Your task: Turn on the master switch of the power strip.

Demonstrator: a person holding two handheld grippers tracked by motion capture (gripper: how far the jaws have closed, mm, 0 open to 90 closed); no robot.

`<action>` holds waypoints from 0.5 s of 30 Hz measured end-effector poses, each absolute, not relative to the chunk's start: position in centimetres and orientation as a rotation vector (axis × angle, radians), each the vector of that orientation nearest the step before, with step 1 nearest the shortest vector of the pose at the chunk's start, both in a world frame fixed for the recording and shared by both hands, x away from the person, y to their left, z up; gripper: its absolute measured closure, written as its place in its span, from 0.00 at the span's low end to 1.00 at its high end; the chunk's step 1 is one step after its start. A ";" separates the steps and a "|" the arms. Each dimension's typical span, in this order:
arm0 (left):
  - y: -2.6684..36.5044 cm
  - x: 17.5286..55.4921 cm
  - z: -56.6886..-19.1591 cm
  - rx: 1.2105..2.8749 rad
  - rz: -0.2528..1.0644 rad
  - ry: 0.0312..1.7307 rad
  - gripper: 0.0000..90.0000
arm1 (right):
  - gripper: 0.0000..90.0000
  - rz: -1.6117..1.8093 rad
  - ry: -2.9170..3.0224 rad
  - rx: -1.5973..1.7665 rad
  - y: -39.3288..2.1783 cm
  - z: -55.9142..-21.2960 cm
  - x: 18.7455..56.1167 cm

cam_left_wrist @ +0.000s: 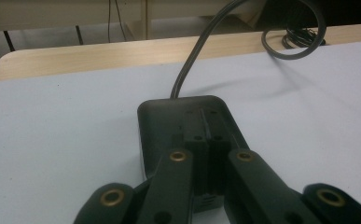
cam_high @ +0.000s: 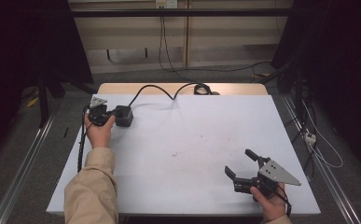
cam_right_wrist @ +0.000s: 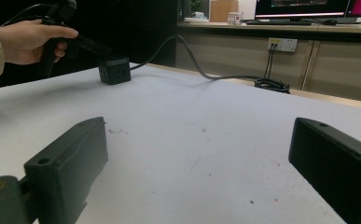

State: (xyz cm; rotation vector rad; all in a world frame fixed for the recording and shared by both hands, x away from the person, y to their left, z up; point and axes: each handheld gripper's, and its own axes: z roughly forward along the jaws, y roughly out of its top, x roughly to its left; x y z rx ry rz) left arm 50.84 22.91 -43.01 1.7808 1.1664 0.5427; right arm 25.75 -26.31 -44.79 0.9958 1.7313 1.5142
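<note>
A black cube-shaped power socket (cam_high: 123, 115) with a thick black cable (cam_high: 156, 87) sits at the far left of the white table top (cam_high: 192, 135). My left gripper (cam_high: 113, 117) is shut, with its jaws pressed together and their tips lying over the top of the cube (cam_left_wrist: 169, 116); nothing is held between them. In the left gripper view its joined tips (cam_left_wrist: 208, 140) sit on the cube's upper face. My right gripper (cam_high: 239, 162) stands open near the front right of the table, with only bare table between its jaws (cam_right_wrist: 199, 154). The cube (cam_right_wrist: 114, 70) lies far from it.
The cable runs back to a coil (cam_high: 201, 88) on the wooden strip (cam_high: 234, 87) at the table's far edge. Dark curtains stand at both sides. More cables lie on the floor at the right (cam_high: 315, 140).
</note>
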 end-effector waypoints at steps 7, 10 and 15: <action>22.8 50.8 -43.0 1.784 0.546 1.171 1.00 | 0.04 1.512 1.733 0.997 -26.3 -44.8 25.7; 22.8 50.8 -43.0 1.787 0.544 1.169 1.00 | 0.04 1.512 1.731 0.996 -26.3 -44.8 25.7; 22.8 50.7 -43.0 1.784 0.540 1.174 1.00 | 0.04 1.514 1.730 0.998 -26.3 -44.8 25.7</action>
